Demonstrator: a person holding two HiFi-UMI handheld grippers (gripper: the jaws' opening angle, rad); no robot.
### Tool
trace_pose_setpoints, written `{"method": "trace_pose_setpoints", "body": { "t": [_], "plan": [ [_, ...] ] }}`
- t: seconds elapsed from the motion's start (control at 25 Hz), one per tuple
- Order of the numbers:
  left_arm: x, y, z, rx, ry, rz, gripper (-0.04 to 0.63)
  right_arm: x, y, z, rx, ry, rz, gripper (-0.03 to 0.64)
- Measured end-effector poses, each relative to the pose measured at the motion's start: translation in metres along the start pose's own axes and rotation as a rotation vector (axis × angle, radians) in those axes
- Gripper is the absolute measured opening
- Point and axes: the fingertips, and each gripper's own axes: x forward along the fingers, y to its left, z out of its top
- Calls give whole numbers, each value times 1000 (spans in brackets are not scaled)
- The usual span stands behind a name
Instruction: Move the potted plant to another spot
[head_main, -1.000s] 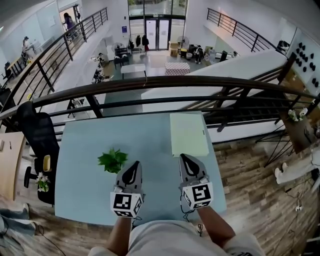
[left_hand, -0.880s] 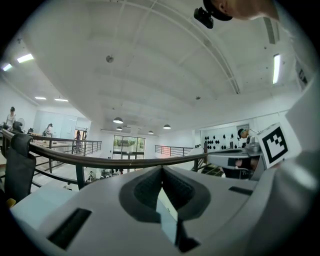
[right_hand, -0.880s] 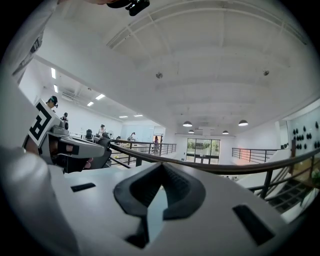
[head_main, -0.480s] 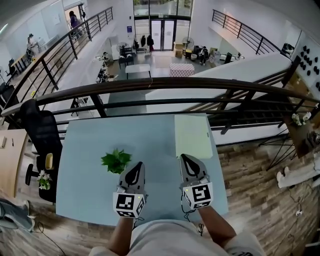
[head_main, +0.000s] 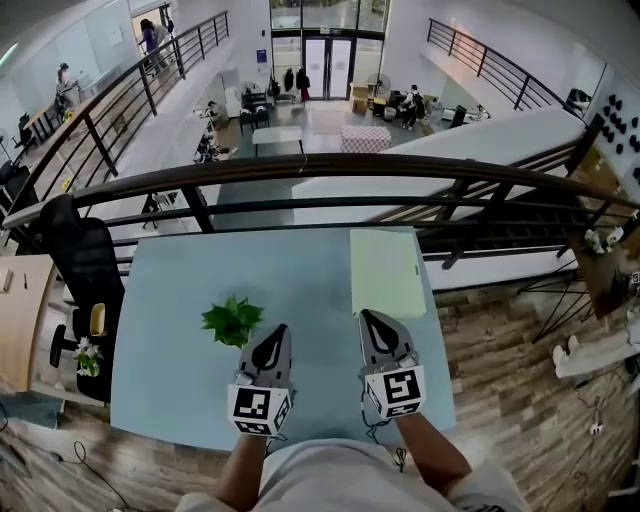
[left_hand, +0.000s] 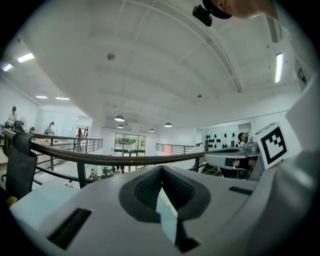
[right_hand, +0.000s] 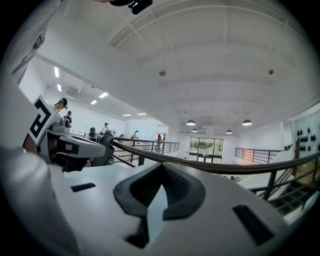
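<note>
My left gripper and right gripper hover over the near table edge, jaws pinched together, both empty. Just beyond my left tips stands the potted plant; reaching without spreading them first could knock it over

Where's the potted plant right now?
In the head view, the potted plant stands on the table, left of centre, just beyond and left of the left gripper.
</note>
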Motion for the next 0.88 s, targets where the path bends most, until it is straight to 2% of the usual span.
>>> {"method": "trace_pose_setpoints", "body": {
  "t": [0.88],
  "plan": [
    [0,-5,-6,-4,10,-20,11,0,8,-9,-1,27,28,3]
  ]
}}
